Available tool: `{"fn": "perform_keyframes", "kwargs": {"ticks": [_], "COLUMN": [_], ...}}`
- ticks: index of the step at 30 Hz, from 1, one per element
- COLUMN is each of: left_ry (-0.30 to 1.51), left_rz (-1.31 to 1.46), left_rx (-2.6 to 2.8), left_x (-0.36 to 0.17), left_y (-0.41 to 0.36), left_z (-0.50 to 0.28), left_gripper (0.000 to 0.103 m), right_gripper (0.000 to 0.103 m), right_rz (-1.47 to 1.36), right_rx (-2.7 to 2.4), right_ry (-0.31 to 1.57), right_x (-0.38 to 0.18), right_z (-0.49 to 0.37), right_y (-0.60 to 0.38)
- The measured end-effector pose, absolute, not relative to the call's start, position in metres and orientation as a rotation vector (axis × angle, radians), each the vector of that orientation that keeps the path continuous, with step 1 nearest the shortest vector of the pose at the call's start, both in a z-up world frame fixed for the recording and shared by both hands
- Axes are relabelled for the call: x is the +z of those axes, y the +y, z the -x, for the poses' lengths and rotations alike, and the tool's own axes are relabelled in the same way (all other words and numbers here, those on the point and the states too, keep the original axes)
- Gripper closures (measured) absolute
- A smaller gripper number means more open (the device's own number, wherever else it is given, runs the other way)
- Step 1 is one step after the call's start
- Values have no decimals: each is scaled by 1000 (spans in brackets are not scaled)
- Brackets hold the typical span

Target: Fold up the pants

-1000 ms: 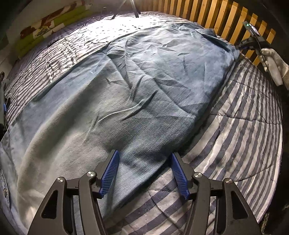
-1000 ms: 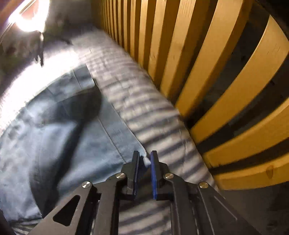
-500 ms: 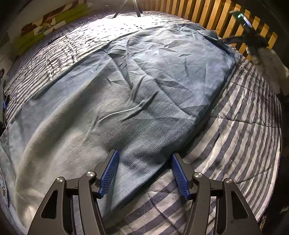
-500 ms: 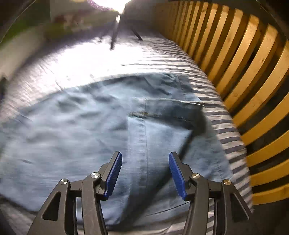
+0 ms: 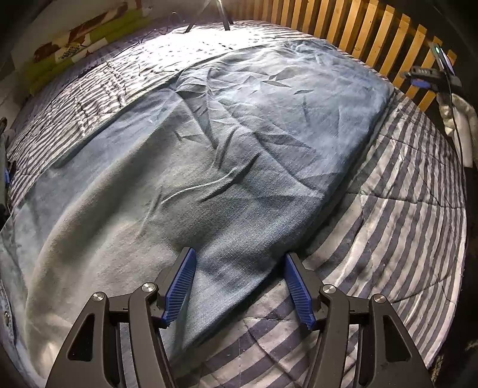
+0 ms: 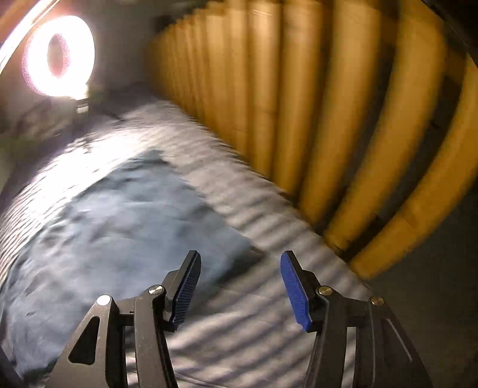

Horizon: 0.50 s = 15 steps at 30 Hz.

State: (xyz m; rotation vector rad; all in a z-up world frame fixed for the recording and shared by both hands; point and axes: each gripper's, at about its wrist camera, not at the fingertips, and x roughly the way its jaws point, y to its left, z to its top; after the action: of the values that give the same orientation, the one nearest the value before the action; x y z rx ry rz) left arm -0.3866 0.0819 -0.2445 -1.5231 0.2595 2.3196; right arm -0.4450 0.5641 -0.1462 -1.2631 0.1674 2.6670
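right claw [image 6: 240, 285]: a second ago pinched shut on the far right corner of the pants [image 5: 239, 134], now spread wide and empty, drawn back off the cloth. pants corner: released, lying flat on the striped bed [image 6: 269, 215]. ring light [image 6: 58, 56]: newly in right wrist view.

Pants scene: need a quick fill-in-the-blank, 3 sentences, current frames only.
1. The pants lie on a quilt patterned with ____.
2. The left gripper has its jaws ____, holding nothing.
3. The wall beside the bed is made of ____ slats.

Missing words: stripes; open; wooden
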Motion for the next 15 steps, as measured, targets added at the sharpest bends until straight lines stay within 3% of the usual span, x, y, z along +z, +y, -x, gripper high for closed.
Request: {"fn": "perform_keyframes", "kwargs": {"ticks": [5,9,12,15], "left_ry": [209,138,38,-77], "left_rz": [1557,1549,1505,1461], "left_rx": [2324,2338,2399,2517], "left_x": [-242,-233,-213,-189], "left_y": [81,76,56,16], "left_z": [382,357,326,294], "left_gripper": [40,41,42,42], "right_gripper": [51,51,51,51], "right_rz": [1485,1467,1429,1422], "right_rx": [2688,2621,2607,2714], "right_ry": [-29,-275,-302,-192], "right_x": [-181,-199,-182,-144], "right_z": [468,453,429,398], "right_y": [510,498,497,492]}}
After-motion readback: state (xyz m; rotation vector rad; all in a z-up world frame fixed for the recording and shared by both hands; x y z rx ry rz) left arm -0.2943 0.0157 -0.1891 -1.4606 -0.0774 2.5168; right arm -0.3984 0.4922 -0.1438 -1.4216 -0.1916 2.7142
